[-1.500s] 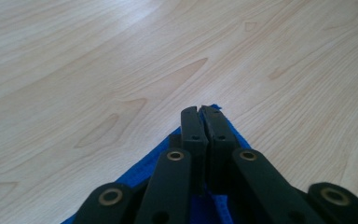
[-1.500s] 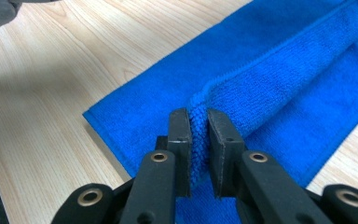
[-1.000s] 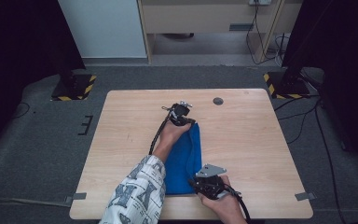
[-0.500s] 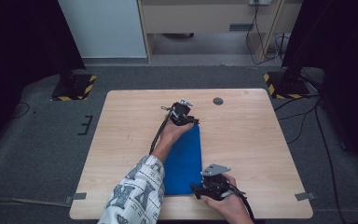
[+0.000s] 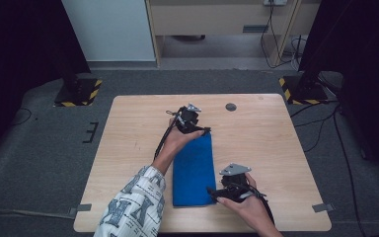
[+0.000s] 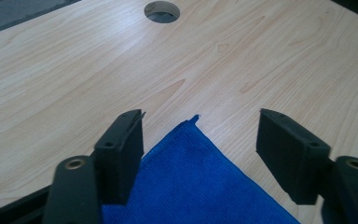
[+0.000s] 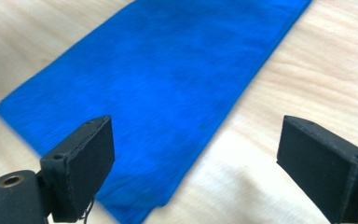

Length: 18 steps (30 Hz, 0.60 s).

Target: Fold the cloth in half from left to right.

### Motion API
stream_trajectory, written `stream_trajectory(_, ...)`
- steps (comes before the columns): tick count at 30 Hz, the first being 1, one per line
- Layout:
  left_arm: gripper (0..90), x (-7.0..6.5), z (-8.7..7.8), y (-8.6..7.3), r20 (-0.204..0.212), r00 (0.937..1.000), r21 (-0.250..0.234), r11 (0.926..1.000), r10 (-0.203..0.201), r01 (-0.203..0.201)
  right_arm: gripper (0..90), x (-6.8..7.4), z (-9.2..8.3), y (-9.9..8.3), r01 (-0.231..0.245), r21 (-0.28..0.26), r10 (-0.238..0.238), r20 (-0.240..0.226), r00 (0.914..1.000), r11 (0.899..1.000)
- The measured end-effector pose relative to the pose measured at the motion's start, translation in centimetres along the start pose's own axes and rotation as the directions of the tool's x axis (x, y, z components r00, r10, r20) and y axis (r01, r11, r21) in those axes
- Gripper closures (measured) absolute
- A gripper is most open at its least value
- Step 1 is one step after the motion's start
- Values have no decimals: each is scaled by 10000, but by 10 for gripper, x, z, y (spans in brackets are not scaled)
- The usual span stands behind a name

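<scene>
I see the blue cloth (image 5: pixel 194 170) lying flat on the bench (image 5: pixel 128 128), folded into a long strip that runs from the near edge toward the middle. My left gripper (image 5: pixel 197 129) is at the far end of the cloth. In the left gripper view its jaws have just been opening and now stand wide apart; the far corner of the cloth (image 6: pixel 191 163) lies on the wood between them, but the pads do not press on it. So this gripper is released.

My right gripper (image 5: pixel 216 193) is at the near right corner of the cloth, low over the bench. Its jaws have also just been opening. In the right gripper view they stand far apart, with the cloth (image 7: pixel 168 84) spread in front of them and its near edge under the left jaw; the picture is a little blurred there, yet nothing is pinched. This gripper is released too.

Around the cloth the bench is bare wood. A small round grommet hole (image 5: pixel 231 106) sits near the far edge, well apart from the cloth; I see it also in the left gripper view (image 6: pixel 161 11), straight ahead of the jaws. The cable (image 5: pixel 162 140) of the left gripper trails along the left forearm, beside the cloth and not on it. Nothing lies on the wood between the grippers and the cloth. Beyond the bench there is grey floor (image 5: pixel 44 148) and two stands with yellow-black feet (image 5: pixel 79 94).
</scene>
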<state>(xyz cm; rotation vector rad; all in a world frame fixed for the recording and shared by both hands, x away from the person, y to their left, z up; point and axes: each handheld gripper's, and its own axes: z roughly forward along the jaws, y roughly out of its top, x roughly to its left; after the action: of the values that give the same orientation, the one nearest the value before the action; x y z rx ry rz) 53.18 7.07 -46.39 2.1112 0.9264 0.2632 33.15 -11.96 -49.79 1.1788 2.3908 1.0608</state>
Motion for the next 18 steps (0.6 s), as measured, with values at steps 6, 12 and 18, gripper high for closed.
stream_trajectory(6, 194, 8, -8, -9, -126, 9999, 2, 10000, -50, 50, 95, -14, 14, 11, -50, -42, 50, -46, 10000, 10000)
stream_trajectory(12, 126, 16, -18, -25, -190, 9998, 55, 10000, -60, 61, 94, -27, 31, 22, -39, -61, 39, -67, 10000, 10000)
stream_trajectory(18, 106, 26, -30, -40, -249, 9995, -54, 9998, -173, 172, 97, -37, 45, 32, 108, 85, -108, 87, 9999, 9999)
